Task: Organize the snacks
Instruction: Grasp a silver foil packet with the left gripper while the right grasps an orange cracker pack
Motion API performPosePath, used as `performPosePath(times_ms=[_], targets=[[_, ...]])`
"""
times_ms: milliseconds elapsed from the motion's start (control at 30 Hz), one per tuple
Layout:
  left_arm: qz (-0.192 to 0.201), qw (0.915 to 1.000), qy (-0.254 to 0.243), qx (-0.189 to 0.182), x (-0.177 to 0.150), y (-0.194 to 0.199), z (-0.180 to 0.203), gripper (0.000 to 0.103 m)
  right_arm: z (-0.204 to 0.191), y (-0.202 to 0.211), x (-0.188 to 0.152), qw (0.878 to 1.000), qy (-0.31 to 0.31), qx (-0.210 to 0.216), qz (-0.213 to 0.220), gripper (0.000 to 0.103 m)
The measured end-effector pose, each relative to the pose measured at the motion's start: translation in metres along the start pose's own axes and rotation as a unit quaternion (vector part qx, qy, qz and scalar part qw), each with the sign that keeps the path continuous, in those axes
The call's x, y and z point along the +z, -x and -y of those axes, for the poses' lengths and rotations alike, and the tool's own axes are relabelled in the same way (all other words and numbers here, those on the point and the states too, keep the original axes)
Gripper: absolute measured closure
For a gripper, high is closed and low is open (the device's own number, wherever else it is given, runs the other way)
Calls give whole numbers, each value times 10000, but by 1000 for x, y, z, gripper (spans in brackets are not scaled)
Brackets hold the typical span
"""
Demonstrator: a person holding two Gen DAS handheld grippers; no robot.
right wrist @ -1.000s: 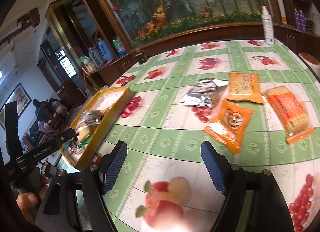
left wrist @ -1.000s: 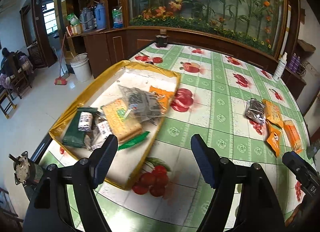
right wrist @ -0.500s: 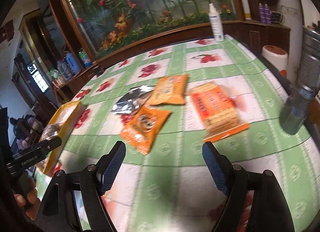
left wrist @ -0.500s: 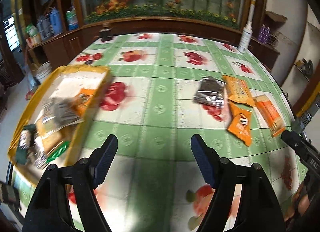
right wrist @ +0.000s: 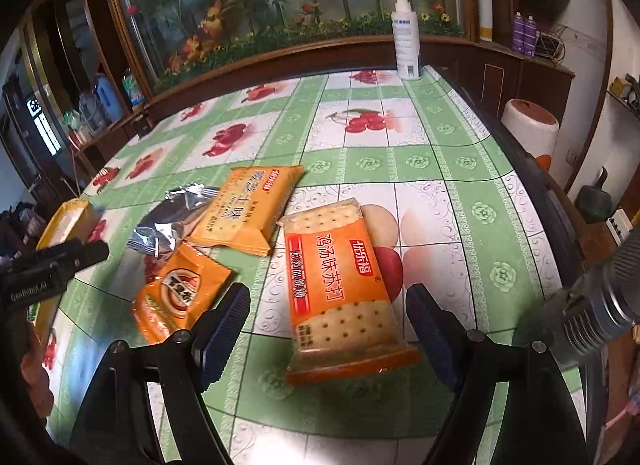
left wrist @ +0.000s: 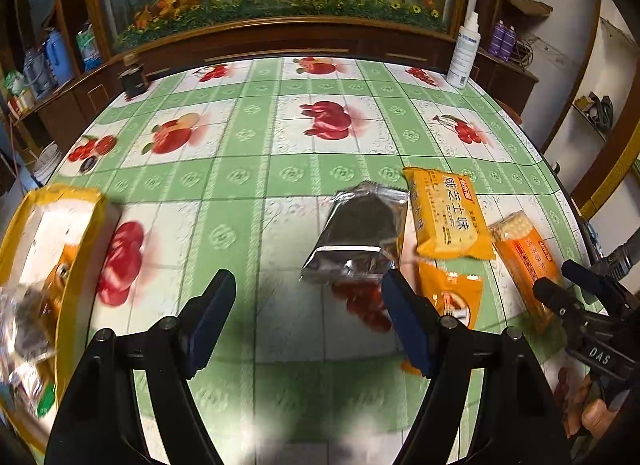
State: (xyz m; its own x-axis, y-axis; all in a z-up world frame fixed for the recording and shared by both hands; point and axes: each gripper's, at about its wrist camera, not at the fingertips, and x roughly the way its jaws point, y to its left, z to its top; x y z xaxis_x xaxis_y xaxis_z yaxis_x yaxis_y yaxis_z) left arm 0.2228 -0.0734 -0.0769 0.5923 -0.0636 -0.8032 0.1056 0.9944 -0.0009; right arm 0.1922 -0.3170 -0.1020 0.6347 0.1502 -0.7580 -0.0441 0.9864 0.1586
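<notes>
Several snack packs lie together on the fruit-print tablecloth. A silver foil pack [left wrist: 357, 235] lies just beyond my left gripper [left wrist: 308, 305], which is open and holds nothing. Beside it are a yellow-orange cracker pack [left wrist: 448, 213], a small orange pouch [left wrist: 452, 297] and a long orange soda-cracker pack [left wrist: 526, 261]. In the right wrist view that long cracker pack [right wrist: 344, 285] lies between the fingers of my right gripper [right wrist: 326, 315], which is open, the pads apart from it. The pouch [right wrist: 178, 293], yellow pack [right wrist: 248, 209] and foil pack [right wrist: 168, 221] sit to its left. A yellow tray [left wrist: 76, 225] with several snacks stands at the left.
A white spray bottle [right wrist: 406, 41] stands at the table's far right corner, a small dark jar [left wrist: 134, 79] at the far left. The table's right edge [right wrist: 532, 185] runs close to the packs. A wooden cabinet with a flower-painted glass panel is behind the table.
Both grippers have swung right, away from the tray and toward the loose packs. The foil pack now sits just ahead of the left gripper, and the long cracker pack has come between the right fingers.
</notes>
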Motion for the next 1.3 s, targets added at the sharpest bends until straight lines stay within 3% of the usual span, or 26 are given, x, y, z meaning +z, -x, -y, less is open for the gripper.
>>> performPosePath(times_ms=[333,467,500,533,567,600,667,867,1067,1300], targets=[[-357,9977,-572,-39,16,-53,34,28,3,-22,0,9998,78,-65,-199,15],[-340,9984,-452,-21,17,-66,33,19,-6,-26,-1,9988,327,-227,-285,14],[-347,9986,-402,-34,17,-66,32,20,-8,-26,-1,9985,387,-277,-287,19],[-302,9989,-365,-12,16,-65,31,28,-10,-26,-1,9982,444,-320,-262,25],[-239,9991,-362,2,13,-61,30,39,-12,-24,-2,9977,477,-429,-222,42],[-208,9990,-381,67,11,-58,29,40,-11,-24,-2,9977,485,-417,-208,47],[-187,9990,-362,173,5,-51,25,47,-10,-22,-2,9982,449,-357,-188,47],[46,9999,13,137,-20,-5,-7,47,-18,-3,-11,9997,231,55,-20,48],[377,9982,409,239,-45,51,-46,47,-58,28,-19,9971,251,675,265,48],[517,9936,829,563,-72,86,-93,47,-123,43,-27,9894,584,1301,265,48]])
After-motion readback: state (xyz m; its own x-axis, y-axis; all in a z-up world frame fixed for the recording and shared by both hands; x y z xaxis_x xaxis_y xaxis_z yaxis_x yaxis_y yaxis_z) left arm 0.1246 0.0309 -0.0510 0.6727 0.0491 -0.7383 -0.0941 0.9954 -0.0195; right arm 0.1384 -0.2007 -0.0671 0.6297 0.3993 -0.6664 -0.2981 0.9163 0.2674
